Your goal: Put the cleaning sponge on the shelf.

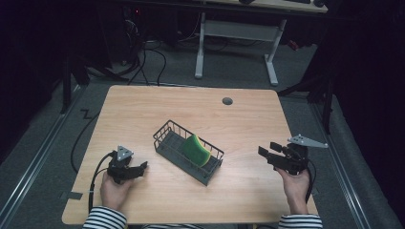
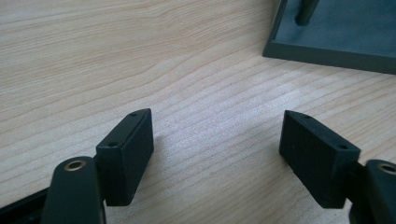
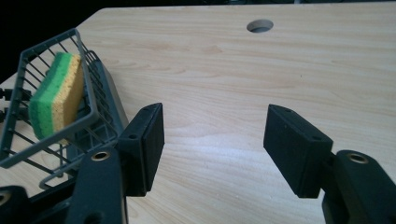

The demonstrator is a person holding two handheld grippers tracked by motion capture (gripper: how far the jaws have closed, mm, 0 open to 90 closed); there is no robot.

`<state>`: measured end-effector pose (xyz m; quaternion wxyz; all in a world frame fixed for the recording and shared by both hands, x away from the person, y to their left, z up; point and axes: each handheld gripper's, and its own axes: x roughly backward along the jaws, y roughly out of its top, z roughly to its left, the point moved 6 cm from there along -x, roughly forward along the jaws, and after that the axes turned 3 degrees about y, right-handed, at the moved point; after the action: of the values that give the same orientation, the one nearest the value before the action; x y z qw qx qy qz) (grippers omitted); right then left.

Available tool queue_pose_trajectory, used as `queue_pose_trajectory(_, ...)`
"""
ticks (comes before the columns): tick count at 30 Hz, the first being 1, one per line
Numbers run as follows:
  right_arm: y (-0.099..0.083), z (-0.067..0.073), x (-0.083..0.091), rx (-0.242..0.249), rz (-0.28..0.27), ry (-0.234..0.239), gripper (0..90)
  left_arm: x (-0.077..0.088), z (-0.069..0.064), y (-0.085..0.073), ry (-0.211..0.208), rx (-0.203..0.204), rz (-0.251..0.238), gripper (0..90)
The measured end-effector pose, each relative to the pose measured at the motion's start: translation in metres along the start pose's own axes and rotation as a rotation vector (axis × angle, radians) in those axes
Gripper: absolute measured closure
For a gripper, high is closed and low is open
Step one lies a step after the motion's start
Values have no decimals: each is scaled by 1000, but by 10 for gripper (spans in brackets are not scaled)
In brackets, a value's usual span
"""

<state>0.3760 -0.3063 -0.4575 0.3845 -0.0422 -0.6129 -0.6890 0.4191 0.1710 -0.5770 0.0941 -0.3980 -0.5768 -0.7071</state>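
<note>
sponge (image 1: 196, 150) is standing on edge inside the dark wire basket (image 1: 168, 129), green scouring side facing up-left in the high view, yellow side leaning toward the basket's near-right wall. in the right gripper view the sponge (image 3: 57, 95) is showing both layers, green (image 3: 51, 79) on the outside, and it is propped against the basket (image 3: 28, 56) wires. basket is sitting diagonally near the middle of the wooden table (image 1: 143, 105), apart from both hands.

left tongs (image 1: 141, 168) are resting low on the table at the near-left, pointing toward the basket's near-left end; in the left gripper view the left tongs (image 2: 217, 156) are standing open with bare table between them, and a corner of the basket base (image 2: 327, 51) is sitting just ahead.

right tongs (image 1: 264, 153) are hovering at the near-right, aimed left toward the basket. in the right gripper view the right tongs (image 3: 214, 147) are gaping with a clear gap, nothing between them, only wood showing. the cable hole (image 1: 227, 101) is lying farther back on the table.
</note>
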Motion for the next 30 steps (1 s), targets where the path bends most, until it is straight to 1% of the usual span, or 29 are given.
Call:
queue_pose_trajectory(6, -15, -5, -5, -34, 8, 11, 381, 0, 0, 0, 1, 0, 0, 267)
queue_pose_trajectory(22, -49, -4, -26, -66, 23, 49, 377, 0, 0, 0, 1, 0, 1, 268)
queue_pose_trajectory(27, -57, -3, -35, -64, 23, 45, 375, 0, 0, 0, 1, 1, 0, 268)
queue_pose_trajectory(30, -60, -2, -39, -72, 17, 44, 375, 0, 0, 0, 1, 1, 0, 268)
